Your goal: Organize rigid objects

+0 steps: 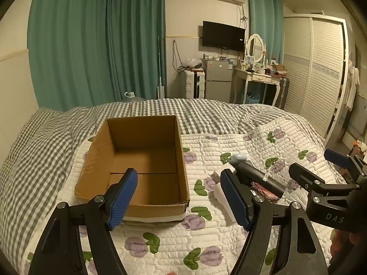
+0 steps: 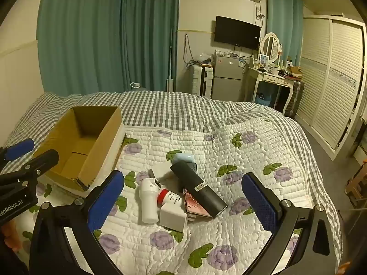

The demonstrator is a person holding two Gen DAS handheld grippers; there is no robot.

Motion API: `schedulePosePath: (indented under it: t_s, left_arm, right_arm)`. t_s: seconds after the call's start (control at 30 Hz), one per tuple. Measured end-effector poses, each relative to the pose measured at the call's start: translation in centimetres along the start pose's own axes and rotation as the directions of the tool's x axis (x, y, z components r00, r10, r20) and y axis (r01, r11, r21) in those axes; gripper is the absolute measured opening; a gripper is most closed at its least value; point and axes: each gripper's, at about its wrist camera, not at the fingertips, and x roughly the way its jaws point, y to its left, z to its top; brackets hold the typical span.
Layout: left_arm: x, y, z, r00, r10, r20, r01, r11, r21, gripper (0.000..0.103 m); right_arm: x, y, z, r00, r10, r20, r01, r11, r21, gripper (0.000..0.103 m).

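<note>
An open, empty cardboard box (image 1: pixel 137 160) sits on the quilted bed; it also shows at the left of the right wrist view (image 2: pixel 84 146). A pile of rigid objects lies to its right: a black cylinder (image 2: pixel 199 188), a white handheld device (image 2: pixel 149 201), a small white bottle with a red cap (image 2: pixel 169 198), a white block (image 2: pixel 173 216), a pink flat item (image 2: pixel 195 205) and a pale blue case (image 2: pixel 182 158). My left gripper (image 1: pixel 181 197) is open and empty over the box's near right corner. My right gripper (image 2: pixel 183 202) is open and empty above the pile.
The bed has a floral quilt (image 2: pixel 229 240) over a grey checked cover (image 2: pixel 172 110). Behind it stand teal curtains, a small fridge (image 2: pixel 227 80), a dressing table (image 2: pixel 273 78) and a white louvred wardrobe (image 2: pixel 330 80) at right.
</note>
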Motion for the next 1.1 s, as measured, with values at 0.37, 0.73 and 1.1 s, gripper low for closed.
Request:
schedulePosePath:
  t_s: [0.37, 0.73, 1.1]
  left_arm:
    - [0.1, -0.2, 0.0, 1.0, 0.008, -0.008, -0.008, 1.0, 0.0, 0.077]
    - [-0.1, 0.2, 0.0, 1.0, 0.005, 0.0, -0.005, 1.0, -0.006, 0.077]
    - [-0.1, 0.3, -0.2, 1.0, 0.002, -0.001, -0.002, 1.0, -0.008, 0.077]
  right_arm:
    - [-0.4, 0.5, 0.1, 1.0, 0.005, 0.009, -0.005, 1.0, -0.004, 0.103]
    - [-0.1, 0.2, -0.1, 1.0, 0.018, 0.007, -0.018, 1.0, -0.004, 0.103]
    - [-0.1, 0.4, -0.1, 1.0, 0.022, 0.014, -0.022, 1.0, -0.01, 0.103]
